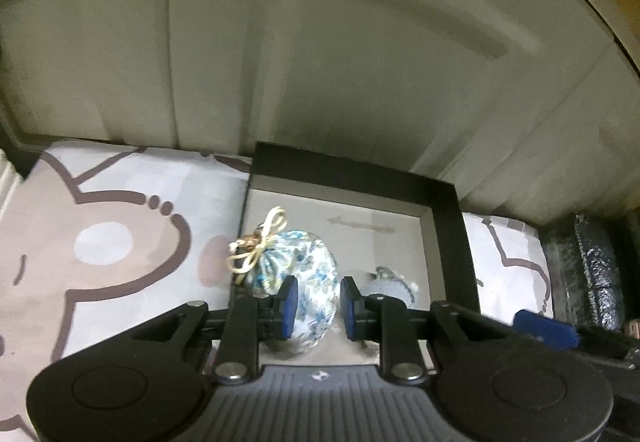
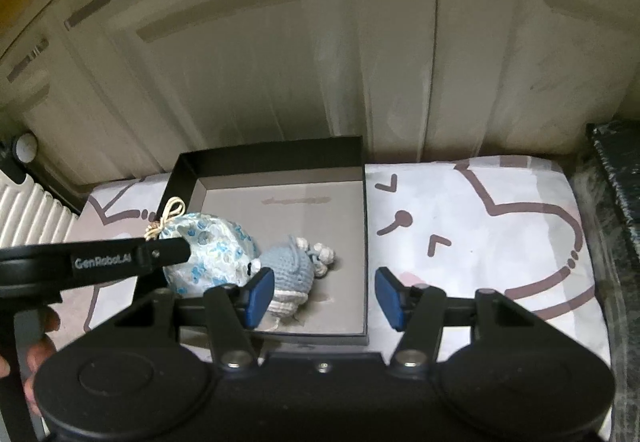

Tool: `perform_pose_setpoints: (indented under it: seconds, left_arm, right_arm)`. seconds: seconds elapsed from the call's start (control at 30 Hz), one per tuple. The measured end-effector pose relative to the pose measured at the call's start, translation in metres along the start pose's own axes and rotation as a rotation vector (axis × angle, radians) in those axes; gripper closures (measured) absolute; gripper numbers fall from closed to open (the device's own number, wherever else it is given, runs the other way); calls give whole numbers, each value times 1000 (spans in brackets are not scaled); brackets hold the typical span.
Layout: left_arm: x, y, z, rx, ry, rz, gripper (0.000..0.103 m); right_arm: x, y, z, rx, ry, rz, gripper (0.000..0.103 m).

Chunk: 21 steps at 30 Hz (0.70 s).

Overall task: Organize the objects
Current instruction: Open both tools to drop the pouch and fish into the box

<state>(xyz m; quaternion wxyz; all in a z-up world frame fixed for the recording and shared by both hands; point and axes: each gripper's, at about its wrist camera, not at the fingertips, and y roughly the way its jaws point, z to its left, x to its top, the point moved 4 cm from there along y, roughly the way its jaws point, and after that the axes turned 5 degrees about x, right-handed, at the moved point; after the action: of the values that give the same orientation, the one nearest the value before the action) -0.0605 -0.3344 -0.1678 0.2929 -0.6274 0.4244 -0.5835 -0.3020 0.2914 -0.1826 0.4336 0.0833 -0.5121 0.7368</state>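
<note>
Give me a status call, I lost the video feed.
Left gripper shut on floral pouch over black box. Right gripper open, empty. Crochet toy already in box. Nothing in the way.

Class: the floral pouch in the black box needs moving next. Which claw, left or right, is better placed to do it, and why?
Left. The left claw is shut on the floral pouch in the black box. The right claw is open, holding nothing, nearer the knitted toy.
</note>
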Motion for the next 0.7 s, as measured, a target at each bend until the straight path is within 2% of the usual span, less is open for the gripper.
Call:
perform_pose_setpoints:
  seconds: [0.07,0.3,0.37,0.7]
  left_arm:
    - [-2,-6,2,15,3,0,70]
    - [-11,-33,9,53,20,-11,58]
    - [-13,-42,11,62,18,-18,48]
    - [-23,-79,25,124,36,-62,14]
  right_arm:
    - [1,-7,0,-1,3,-13,45]
    - [-1,-30,3,-7,-5,-43,44]
    - [-1,-37,4,-5,-7,-52,40]
    - [-6,-66,7,-28,-27,-92,22]
